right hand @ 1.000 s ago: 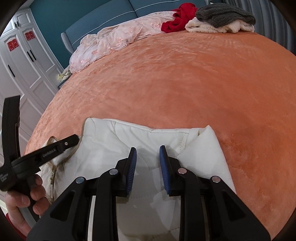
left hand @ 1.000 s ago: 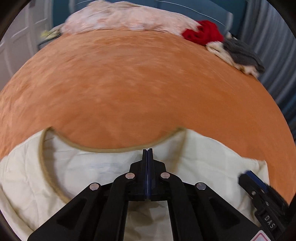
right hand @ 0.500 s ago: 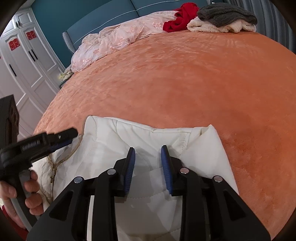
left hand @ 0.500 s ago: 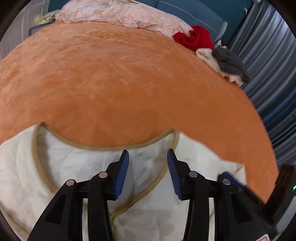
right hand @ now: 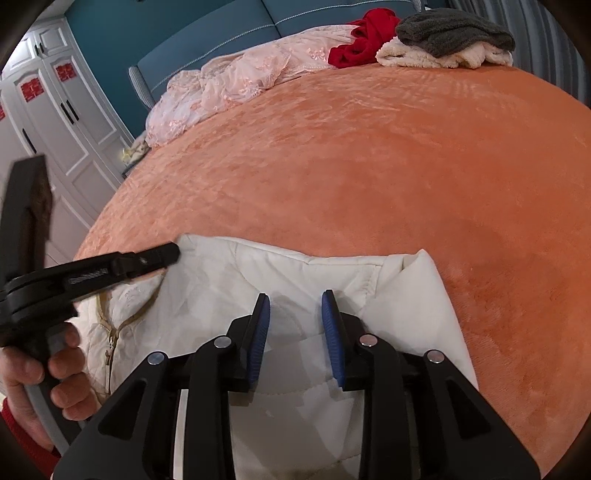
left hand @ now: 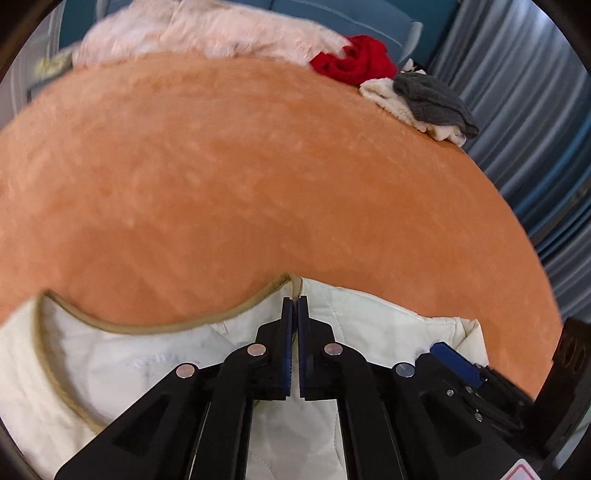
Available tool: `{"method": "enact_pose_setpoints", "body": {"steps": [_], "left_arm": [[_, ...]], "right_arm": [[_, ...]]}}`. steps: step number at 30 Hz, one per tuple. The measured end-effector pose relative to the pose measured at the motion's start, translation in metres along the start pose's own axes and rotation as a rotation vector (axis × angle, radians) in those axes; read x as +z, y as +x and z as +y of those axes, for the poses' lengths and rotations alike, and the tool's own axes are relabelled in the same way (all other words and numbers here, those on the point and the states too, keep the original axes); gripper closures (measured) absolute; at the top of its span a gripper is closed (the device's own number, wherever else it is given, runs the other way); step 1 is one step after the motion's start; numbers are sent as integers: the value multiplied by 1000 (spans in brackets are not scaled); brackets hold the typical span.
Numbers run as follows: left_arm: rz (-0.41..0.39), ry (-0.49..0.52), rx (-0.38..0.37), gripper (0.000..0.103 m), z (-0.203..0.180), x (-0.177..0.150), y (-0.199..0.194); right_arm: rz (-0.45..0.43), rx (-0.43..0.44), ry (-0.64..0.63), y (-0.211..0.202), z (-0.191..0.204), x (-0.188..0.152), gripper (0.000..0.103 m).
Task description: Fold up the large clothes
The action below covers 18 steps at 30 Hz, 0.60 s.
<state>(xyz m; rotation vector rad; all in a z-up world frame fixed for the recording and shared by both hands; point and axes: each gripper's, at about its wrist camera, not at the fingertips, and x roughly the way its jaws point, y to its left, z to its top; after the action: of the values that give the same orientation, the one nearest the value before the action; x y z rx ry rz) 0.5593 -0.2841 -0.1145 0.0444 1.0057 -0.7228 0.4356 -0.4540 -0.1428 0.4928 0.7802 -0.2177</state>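
A cream quilted jacket [left hand: 369,317] [right hand: 295,269] with tan trim lies at the near edge of an orange bedspread [left hand: 258,184]. My left gripper [left hand: 294,301] is shut on the tan-trimmed neckline corner. In the right wrist view the left gripper [right hand: 171,253] pinches the jacket's far left corner, and a hand [right hand: 55,373] holds its handle. My right gripper [right hand: 295,325] rests on the jacket's right shoulder, its blue pads a little apart with a thick fold of cloth filling the gap. The left wrist view shows the right gripper [left hand: 454,360] low on the cloth.
At the far side of the bed lie a pink lace garment [right hand: 229,85], a red one [right hand: 362,37] and a grey piece on cream fleece [right hand: 454,33]. White wardrobe doors [right hand: 55,110] stand left and blue-grey curtains [left hand: 535,110] right.
My left gripper opened, shifted right along the neckline and shut again on its corner, lifting slightly. The right gripper stayed put, its pads a touch wider than a second ago.
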Motion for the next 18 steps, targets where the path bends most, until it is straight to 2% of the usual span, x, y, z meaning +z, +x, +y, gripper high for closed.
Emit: {"method": "enact_pose_setpoints", "body": {"steps": [3,6,10,14,16,18], "left_arm": [[-22,9,25,103,1,-2,-5],[15,-1,58,103,8,-12,13],[25,-20,76,101,7,-15,23],[-9,-52,100,99,12,-12,-6],[-27,-60,97,92,24,-16,-30],[-34,-53,125,84,42,-22,-54]], "right_arm": [[25,-40,-16,5,4,1,78],[41,-79,-42,13,8,-1,79],[63,-114,-78,18,12,-1,79],[82,-146,-117,4,23,11,77],[32,-103,-100,-23,34,17,75],[27,-49,-107,-35,50,19,75]]}}
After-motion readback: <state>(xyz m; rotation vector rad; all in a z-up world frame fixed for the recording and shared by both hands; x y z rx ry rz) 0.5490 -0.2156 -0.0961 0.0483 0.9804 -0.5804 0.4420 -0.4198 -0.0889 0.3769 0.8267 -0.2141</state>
